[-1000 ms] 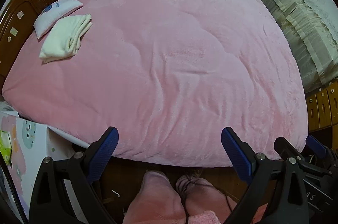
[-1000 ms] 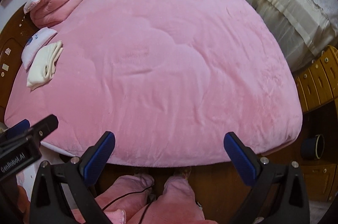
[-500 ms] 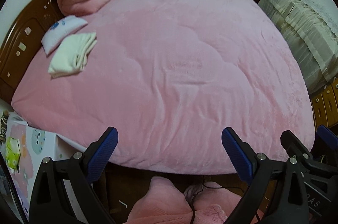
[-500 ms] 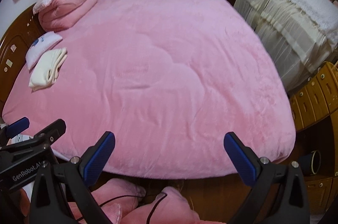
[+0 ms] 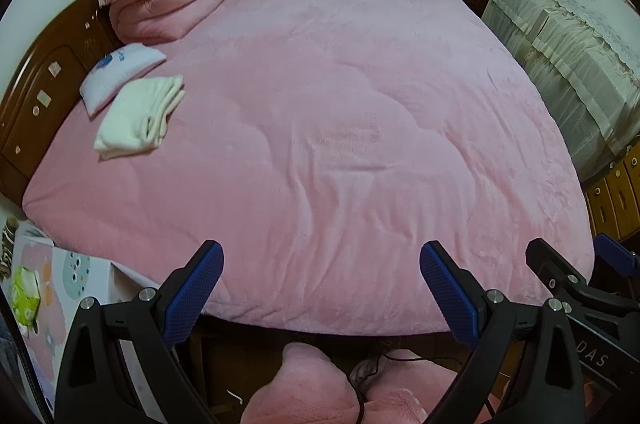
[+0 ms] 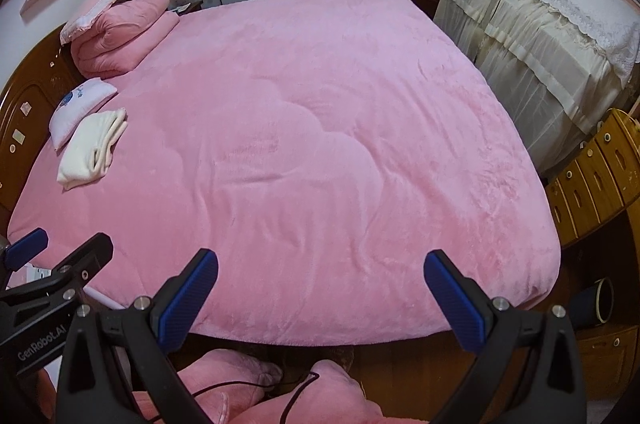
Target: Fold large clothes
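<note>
The fingers of the left gripper [image 5: 320,288] are standing spread wide with nothing between them, and the right gripper [image 6: 320,298] is matching it, blue pads apart and empty, both hanging above the near edge of the bed rather than touching anything. The only garment showing is the cream folded garment [image 5: 138,117], which is lying at the far left of the pink quilt [image 5: 340,143], just beside the small white pillow [image 5: 120,73] and near the wooden headboard [image 5: 48,91], well apart from both grippers. It is already looking folded, so judging what is left of the task is uncertain; no unfolded large garment is appearing on the quilt. The likely trouble from here is a long reach across the soft plush surface: pads closing too low could be pinching the quilt together with the garment, or catching only the top layer so the stack is sliding open when lifted. The pillow touching its far side could also be dragging along. Several things are staying out of sight: the person's hands are not showing, only pink-clad legs [image 6: 240,384] below the bed edge, and the fisheye rim is cutting off the floor. The pink folded bedding [image 5: 168,3] in the far corner is too bunched to identify further.
</note>
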`<act>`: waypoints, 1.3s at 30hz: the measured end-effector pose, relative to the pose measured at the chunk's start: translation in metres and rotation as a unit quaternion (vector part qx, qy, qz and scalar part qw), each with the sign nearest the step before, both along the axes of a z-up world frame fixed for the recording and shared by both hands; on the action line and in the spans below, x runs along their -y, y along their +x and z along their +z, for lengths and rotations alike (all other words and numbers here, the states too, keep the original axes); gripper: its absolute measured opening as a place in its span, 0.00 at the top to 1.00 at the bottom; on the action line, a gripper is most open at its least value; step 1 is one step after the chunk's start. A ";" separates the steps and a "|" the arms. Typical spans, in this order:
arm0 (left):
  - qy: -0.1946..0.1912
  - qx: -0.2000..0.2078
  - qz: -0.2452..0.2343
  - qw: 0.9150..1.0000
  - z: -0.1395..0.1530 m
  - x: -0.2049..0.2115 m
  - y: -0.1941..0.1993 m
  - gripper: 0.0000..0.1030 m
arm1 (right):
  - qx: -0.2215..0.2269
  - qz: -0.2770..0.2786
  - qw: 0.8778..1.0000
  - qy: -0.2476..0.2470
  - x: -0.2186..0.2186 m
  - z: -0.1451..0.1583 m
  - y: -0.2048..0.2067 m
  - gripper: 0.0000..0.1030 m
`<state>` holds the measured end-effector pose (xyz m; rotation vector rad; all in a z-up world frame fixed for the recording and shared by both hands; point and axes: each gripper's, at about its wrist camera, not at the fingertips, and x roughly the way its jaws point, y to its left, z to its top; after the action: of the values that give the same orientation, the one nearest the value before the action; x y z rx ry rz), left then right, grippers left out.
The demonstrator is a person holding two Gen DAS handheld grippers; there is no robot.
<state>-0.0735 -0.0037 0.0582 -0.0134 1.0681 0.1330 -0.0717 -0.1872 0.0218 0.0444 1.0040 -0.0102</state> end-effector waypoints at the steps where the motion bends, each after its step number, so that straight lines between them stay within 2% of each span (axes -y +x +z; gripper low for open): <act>1: -0.003 -0.002 0.000 1.000 0.000 -0.002 -0.001 0.05 | -0.003 0.001 1.000 0.000 -0.001 -0.001 0.001 0.00; 11: -0.016 -0.018 -0.002 1.000 -0.004 -0.007 0.001 0.05 | -0.023 -0.002 1.000 -0.003 -0.009 -0.008 -0.001 0.00; 39: -0.018 -0.007 -0.019 1.000 -0.006 -0.004 0.004 0.05 | -0.034 -0.013 0.999 -0.008 -0.013 -0.012 0.001 0.00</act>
<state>-0.0696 0.0006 0.0521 -0.0253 1.0837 0.0799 -0.0708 -0.1745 0.0094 0.0421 1.0710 -0.0444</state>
